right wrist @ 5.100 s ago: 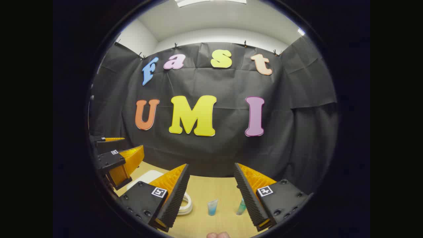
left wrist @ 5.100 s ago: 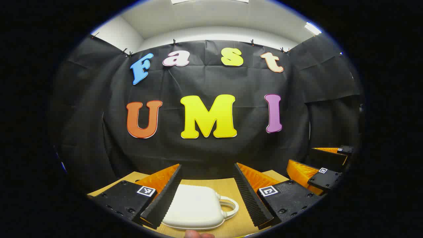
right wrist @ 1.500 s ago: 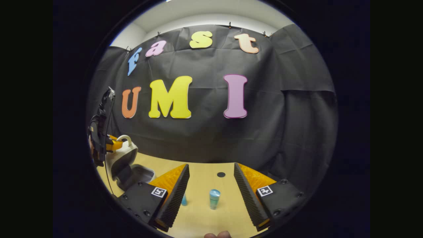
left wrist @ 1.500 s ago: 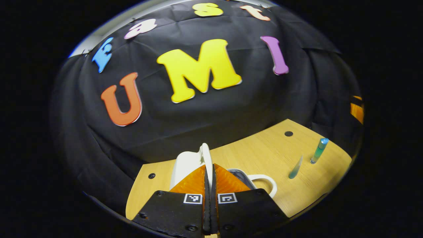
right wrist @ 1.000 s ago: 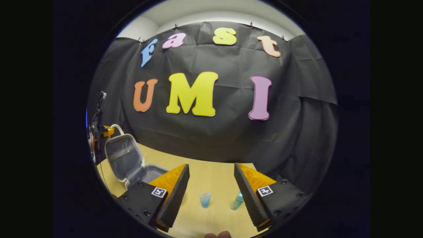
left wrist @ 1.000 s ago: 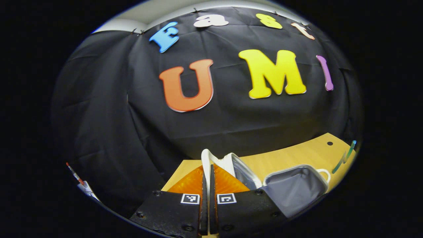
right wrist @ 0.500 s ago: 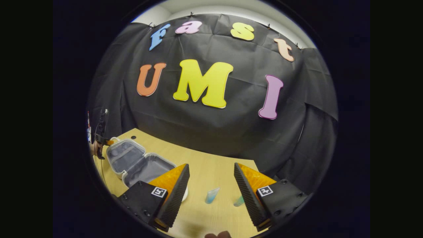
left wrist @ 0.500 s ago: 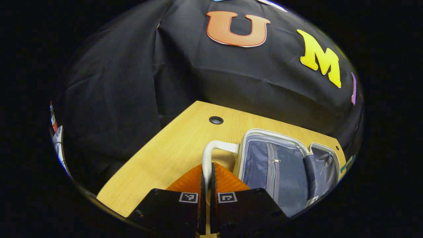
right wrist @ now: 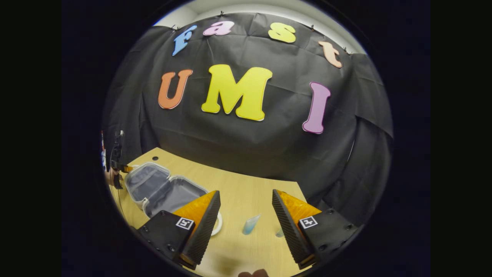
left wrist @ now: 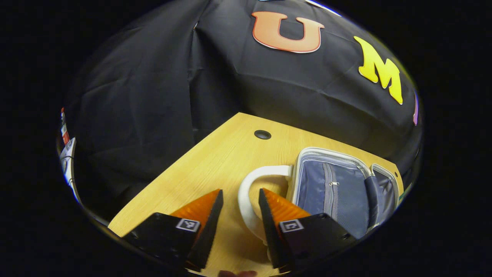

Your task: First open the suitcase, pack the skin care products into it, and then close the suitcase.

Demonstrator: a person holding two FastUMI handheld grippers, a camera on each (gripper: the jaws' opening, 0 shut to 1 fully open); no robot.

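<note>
Left gripper view: left tongs (left wrist: 239, 209) parted, orange fingers (left wrist: 200, 207) apart, nothing clamped; the white handle (left wrist: 250, 192) of the suitcase (left wrist: 334, 188) loops between the two fingers, lying against the inner face of the right one, gap to the left one. Suitcase open flat on the table (left wrist: 207, 169), grey lining up, zip pocket on the near half, second half beyond it toward the table's right edge. Round cable hole (left wrist: 262, 134) in the table near the far edge by the black cloth. Right gripper view, left to right: left tongs (right wrist: 122, 167) small at the table's left edge with a hand (right wrist: 111, 177) behind them, beside the open suitcase (right wrist: 161, 190), both grey-lined halves flat, white handle (right wrist: 218, 224) of the nearer half peeking past the right tongs' left finger. Right tongs (right wrist: 246, 213) wide open, holding nothing, hovering above the table (right wrist: 238, 192). Between its fingers a blue tube (right wrist: 250, 224) lies tilted on the table, apart from both; a greenish bottle (right wrist: 280, 232) just at the inner edge of the right finger, mostly hidden, cannot tell if touching. Both products outside the suitcase, right of it, toward the near edge
</note>
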